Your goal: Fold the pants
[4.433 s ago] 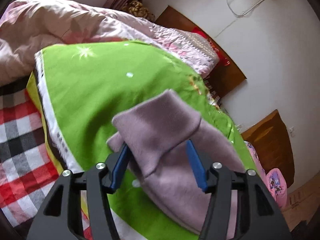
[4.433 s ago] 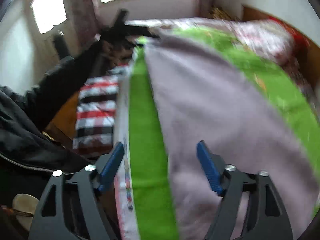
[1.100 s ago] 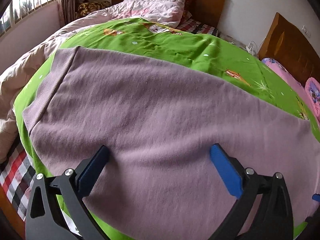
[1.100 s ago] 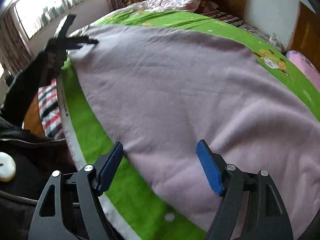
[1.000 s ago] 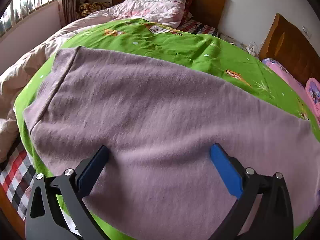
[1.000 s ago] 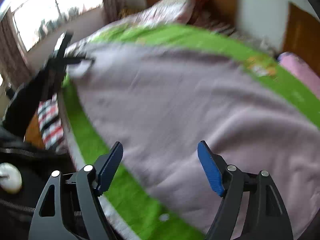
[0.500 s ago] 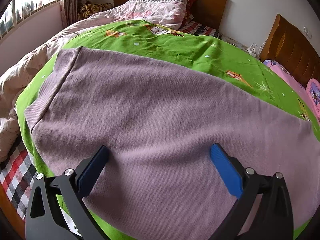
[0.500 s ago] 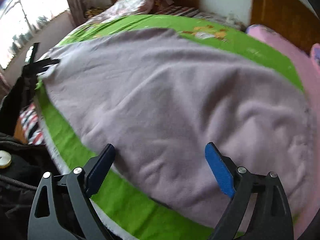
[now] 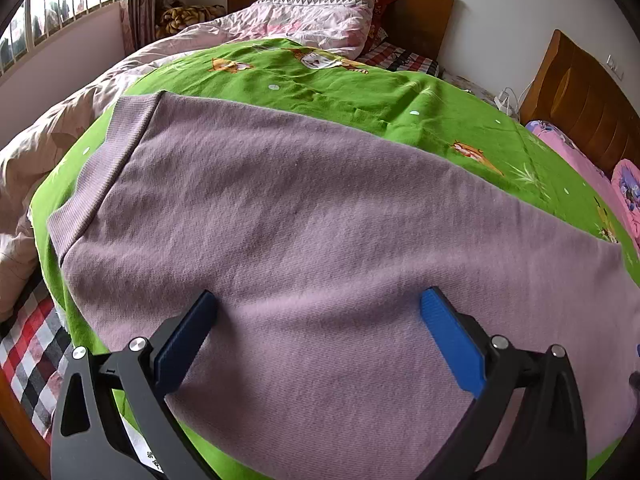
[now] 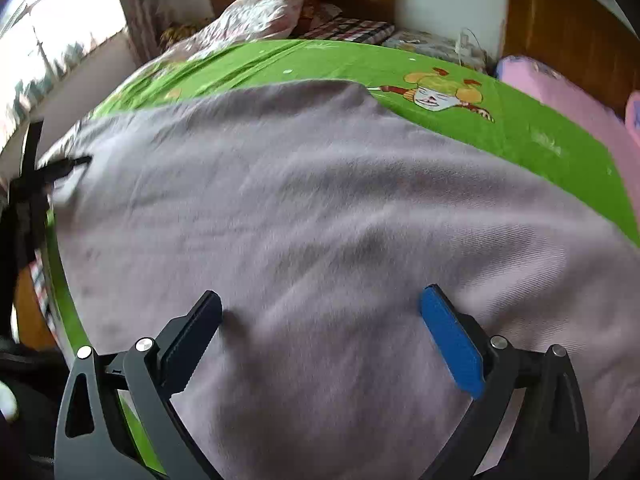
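The mauve pants (image 9: 304, 216) lie spread flat across the green bedspread (image 9: 360, 92), with the ribbed waistband (image 9: 108, 164) at the left. My left gripper (image 9: 318, 308) is open, its blue-padded fingers just above the cloth near its front edge. In the right wrist view the pants (image 10: 304, 208) fill the frame. My right gripper (image 10: 320, 308) is open and empty, low over the cloth toward its right part. The left gripper (image 10: 60, 164) shows small at the far left by the waistband end.
A pink quilt (image 9: 64, 120) and pillow (image 9: 320, 12) lie behind, below a wooden headboard (image 9: 420, 12). A second bed with pink bedding (image 9: 592, 176) is at the right. A red checked sheet (image 9: 28, 344) shows at the bed's left edge.
My right gripper has swung rightward along the pants and come lower over the cloth. My left gripper has stayed almost still, open above the pants.
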`<state>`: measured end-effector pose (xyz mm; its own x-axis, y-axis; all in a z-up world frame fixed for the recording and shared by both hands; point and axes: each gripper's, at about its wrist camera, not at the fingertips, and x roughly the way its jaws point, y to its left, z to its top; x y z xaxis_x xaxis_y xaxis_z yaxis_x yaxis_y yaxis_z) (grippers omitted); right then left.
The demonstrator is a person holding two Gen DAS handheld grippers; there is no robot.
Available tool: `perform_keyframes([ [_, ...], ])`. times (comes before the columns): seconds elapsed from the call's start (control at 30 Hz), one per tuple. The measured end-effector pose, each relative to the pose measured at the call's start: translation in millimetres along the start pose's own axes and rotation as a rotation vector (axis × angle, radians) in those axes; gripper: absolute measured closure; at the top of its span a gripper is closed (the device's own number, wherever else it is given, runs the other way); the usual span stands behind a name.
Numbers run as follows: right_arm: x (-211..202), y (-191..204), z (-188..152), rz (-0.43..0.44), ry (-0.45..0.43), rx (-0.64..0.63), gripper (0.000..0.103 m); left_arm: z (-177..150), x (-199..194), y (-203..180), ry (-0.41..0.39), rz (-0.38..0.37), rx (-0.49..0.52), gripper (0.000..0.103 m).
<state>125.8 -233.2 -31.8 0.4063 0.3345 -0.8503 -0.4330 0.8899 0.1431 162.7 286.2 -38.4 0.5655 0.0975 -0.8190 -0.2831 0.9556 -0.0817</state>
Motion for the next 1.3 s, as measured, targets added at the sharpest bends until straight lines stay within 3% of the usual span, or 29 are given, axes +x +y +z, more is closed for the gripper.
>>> perform_keyframes([
  [0.1, -8.0, 0.3, -6.7, -0.043, 0.030, -0.039, 0.007, 0.3, -10.0, -11.6, 0.016, 0.108, -0.053, 0.008],
  [0.13, -14.3, -2.2, -9.2, -0.048, 0.027, -0.028, 0.007, 2.2, -19.5, -27.1, -0.002, 0.105, -0.045, 0.009],
  [0.2, -30.5, -16.3, -15.1, -0.067, -0.022, 0.029, 0.007, 8.8, -37.0, -70.3, -0.053, 0.021, 0.045, 0.009],
  [0.27, -39.2, -37.8, -21.6, -0.096, -0.059, 0.111, 0.007, 16.5, -50.7, -141.9, -0.085, -0.107, 0.214, 0.008],
  [0.37, -39.3, -66.7, -30.1, -0.170, -0.076, 0.207, 0.007, 11.9, -55.6, -260.7, -0.066, -0.336, 0.476, 0.007],
  [0.43, -43.0, -74.6, -36.4, -0.168, -0.094, 0.232, 0.007, 2.0, -44.5, -332.1, -0.011, -0.461, 0.605, 0.008],
  [0.53, -47.9, -87.1, -48.7, -0.138, -0.098, 0.262, 0.007, -14.3, -9.8, -402.4, 0.078, -0.542, 0.703, 0.009],
  [0.6, -49.5, -90.5, -62.9, -0.151, -0.071, 0.245, 0.007, -23.6, 18.6, -428.9, 0.141, -0.539, 0.720, 0.009],
  [0.67, -56.6, -89.7, -75.6, -0.137, -0.084, 0.214, 0.007, -32.3, 25.4, -439.7, 0.047, -0.491, 0.789, 0.002],
  [0.8, -64.2, -91.4, -93.4, -0.091, -0.107, 0.186, 0.008, -35.4, 27.1, -449.0, 0.045, -0.463, 0.794, 0.002],
  [1.0, -68.1, -92.8, -96.7, -0.057, -0.075, 0.145, 0.008, -36.5, 29.8, -448.7, 0.038, -0.453, 0.790, 0.002],
  [1.13, -75.7, -91.3, -82.8, -0.068, -0.019, 0.118, 0.007, -39.0, 23.9, -437.2, 0.032, -0.441, 0.789, 0.001],
  [1.3, -85.4, -116.2, -32.7, -0.173, -0.142, 0.137, 0.007, -39.9, 23.6, -436.8, 0.030, -0.436, 0.790, 0.001],
])
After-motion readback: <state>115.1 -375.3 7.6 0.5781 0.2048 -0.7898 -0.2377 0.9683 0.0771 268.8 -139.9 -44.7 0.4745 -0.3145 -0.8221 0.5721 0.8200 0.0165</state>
